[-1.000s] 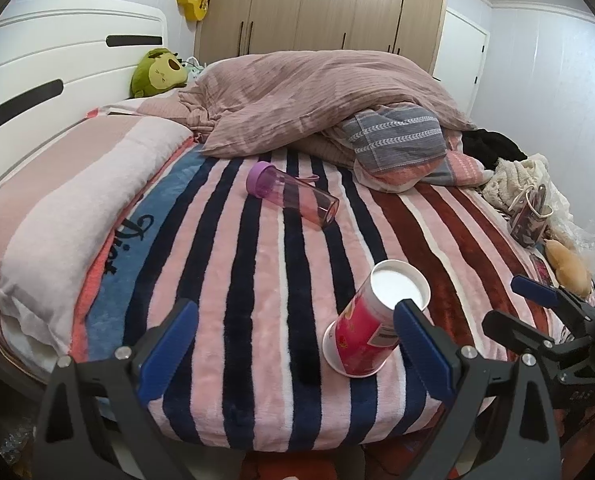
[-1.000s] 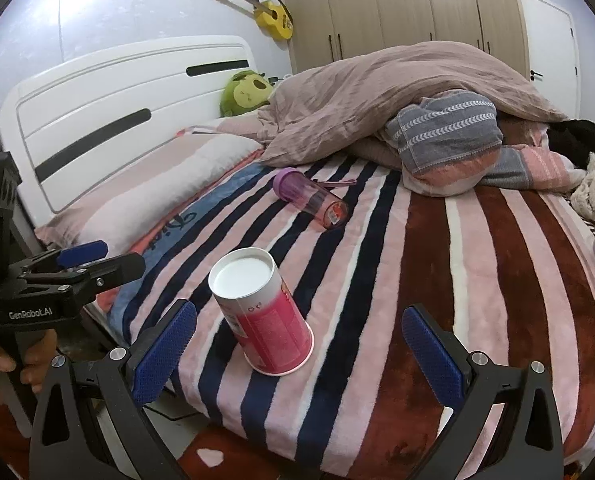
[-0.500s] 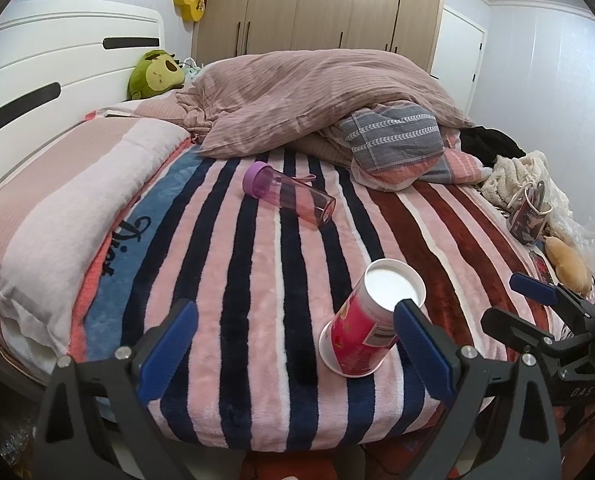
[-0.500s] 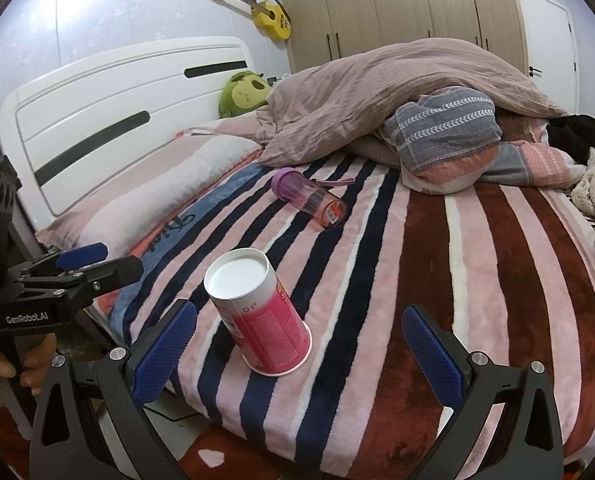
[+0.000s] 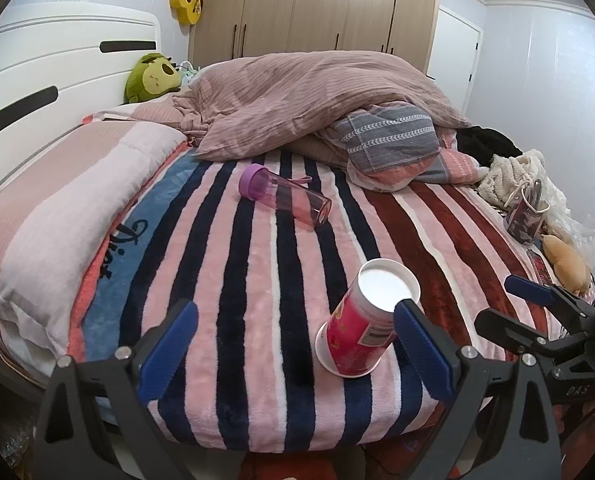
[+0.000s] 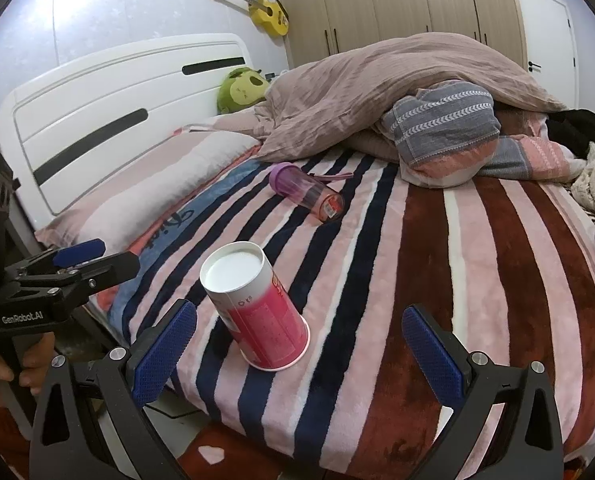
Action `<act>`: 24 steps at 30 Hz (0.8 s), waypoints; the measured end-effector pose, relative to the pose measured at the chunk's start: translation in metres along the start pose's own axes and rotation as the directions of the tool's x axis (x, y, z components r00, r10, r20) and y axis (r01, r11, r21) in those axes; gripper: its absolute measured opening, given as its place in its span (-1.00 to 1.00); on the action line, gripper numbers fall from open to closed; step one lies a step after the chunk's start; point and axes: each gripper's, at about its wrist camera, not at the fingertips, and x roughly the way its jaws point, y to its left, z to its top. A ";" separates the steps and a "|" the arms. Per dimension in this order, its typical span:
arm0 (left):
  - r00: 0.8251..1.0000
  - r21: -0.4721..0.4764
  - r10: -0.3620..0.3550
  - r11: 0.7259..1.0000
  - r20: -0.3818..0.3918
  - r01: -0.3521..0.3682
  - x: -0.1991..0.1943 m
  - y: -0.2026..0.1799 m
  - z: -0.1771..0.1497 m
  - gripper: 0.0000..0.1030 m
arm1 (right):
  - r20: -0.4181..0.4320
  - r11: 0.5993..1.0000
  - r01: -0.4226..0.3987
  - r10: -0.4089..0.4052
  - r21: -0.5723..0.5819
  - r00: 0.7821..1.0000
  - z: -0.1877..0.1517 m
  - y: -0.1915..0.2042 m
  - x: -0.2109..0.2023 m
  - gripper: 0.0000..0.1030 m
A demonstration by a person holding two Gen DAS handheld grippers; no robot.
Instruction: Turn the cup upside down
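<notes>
A pink paper cup (image 5: 361, 328) stands upside down on the striped blanket near the bed's front edge, white base up, leaning a little; it also shows in the right wrist view (image 6: 257, 312). My left gripper (image 5: 293, 348) is open and empty, its right finger just in front of the cup. My right gripper (image 6: 297, 344) is open and empty, with the cup between and just beyond its fingers. The right gripper also shows at the right of the left wrist view (image 5: 537, 304), and the left gripper at the left of the right wrist view (image 6: 77, 260).
A purple-lidded clear bottle (image 5: 285, 196) lies on its side mid-bed. A rumpled duvet (image 5: 317, 104) and a folded grey blanket (image 5: 393, 140) fill the far side. A pillow (image 5: 57, 208) lies left. A printed cup (image 5: 525, 216) and clutter sit at the right edge.
Both grippers have drawn back slightly and the views have shifted a little. The cup has stayed upside down in the same place.
</notes>
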 end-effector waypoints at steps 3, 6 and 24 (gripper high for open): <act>1.000 0.000 0.000 1.000 0.001 0.000 -0.001 0.000 0.000 0.89 | -0.003 1.000 0.001 0.000 0.002 1.000 0.000 0.000 0.000 1.00; 1.000 -0.001 -0.002 1.000 0.001 0.002 0.000 0.000 0.000 0.89 | -0.005 1.000 -0.001 0.001 0.002 1.000 -0.001 0.002 0.000 1.00; 1.000 0.004 -0.006 1.000 0.004 0.006 -0.002 -0.002 0.002 0.89 | -0.016 1.000 -0.006 0.006 0.001 1.000 -0.003 0.004 0.003 1.00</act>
